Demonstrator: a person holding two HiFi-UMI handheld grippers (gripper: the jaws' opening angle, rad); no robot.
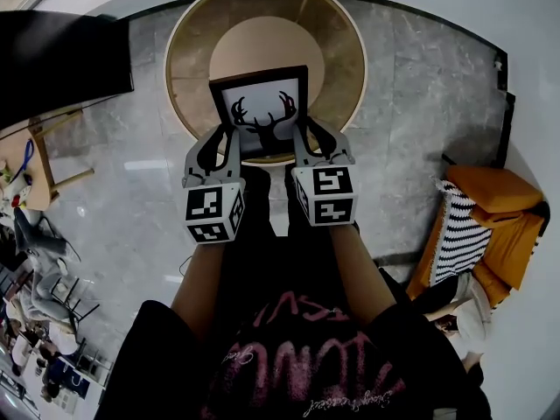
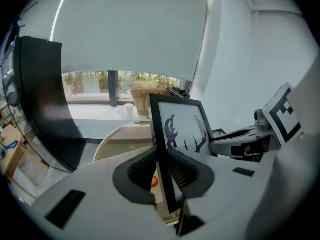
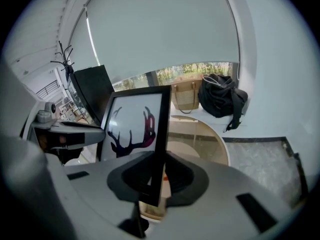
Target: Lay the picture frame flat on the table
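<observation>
Left tool (image 1: 226, 136) and right tool (image 1: 306, 132) clamp opposite edges of picture frame (image 1: 262, 103).

frame (image 1: 260, 103) corners behind left claw (image 1: 226, 132), right claw (image 1: 304, 126)

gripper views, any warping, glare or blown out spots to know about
Left gripper view: fisheye bowing, black corners; the window strip is washed out, the picture frame sharp. Right gripper view: same fisheye and dark corners; a reddish tint on the right antler of the deer print. Head view: also bowed, with a glare patch on the floor.
</observation>
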